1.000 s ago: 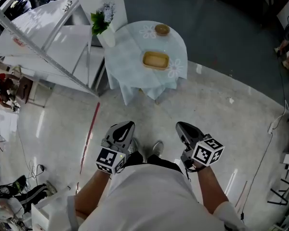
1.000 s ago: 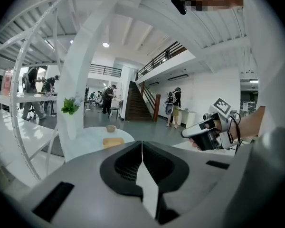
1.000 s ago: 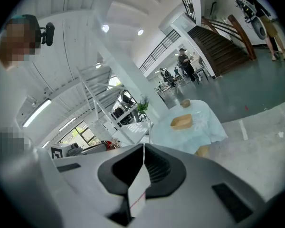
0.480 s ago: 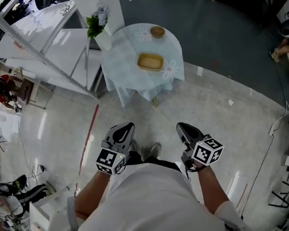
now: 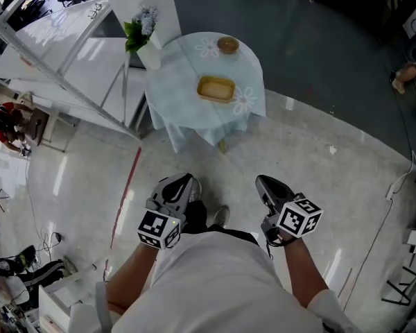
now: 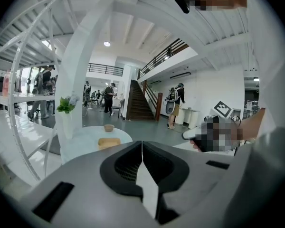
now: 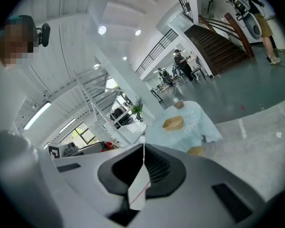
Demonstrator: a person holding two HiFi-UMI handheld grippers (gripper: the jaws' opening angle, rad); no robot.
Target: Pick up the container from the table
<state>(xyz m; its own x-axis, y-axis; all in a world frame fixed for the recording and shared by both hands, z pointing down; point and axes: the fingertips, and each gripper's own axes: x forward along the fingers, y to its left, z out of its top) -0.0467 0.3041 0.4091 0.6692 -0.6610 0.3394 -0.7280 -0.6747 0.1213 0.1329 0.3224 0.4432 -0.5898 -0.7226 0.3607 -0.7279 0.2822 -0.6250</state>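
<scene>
Hazard, nearest item first: your left tongs (image 5: 177, 186) and right tongs (image 5: 266, 186) sit at your waist, jaws pressed together with nothing between them. Arrive like that and you would likely shove the container rather than grip it. Grey floor (image 5: 298, 151) lies between you and the round counter (image 5: 177, 82), well apart from you. Container (image 5: 215, 89): yellow, rectangular, mid-cloth. Beyond it, a small bowl (image 5: 227, 45). At the counter's far left edge, a vase of greenery (image 5: 147, 44) — easy to clip on a wide reach.

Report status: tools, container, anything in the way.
Both shut, empty: left tool, right tool, close to the body. Yellow container on the table, well out of reach. Only floor between.
</scene>
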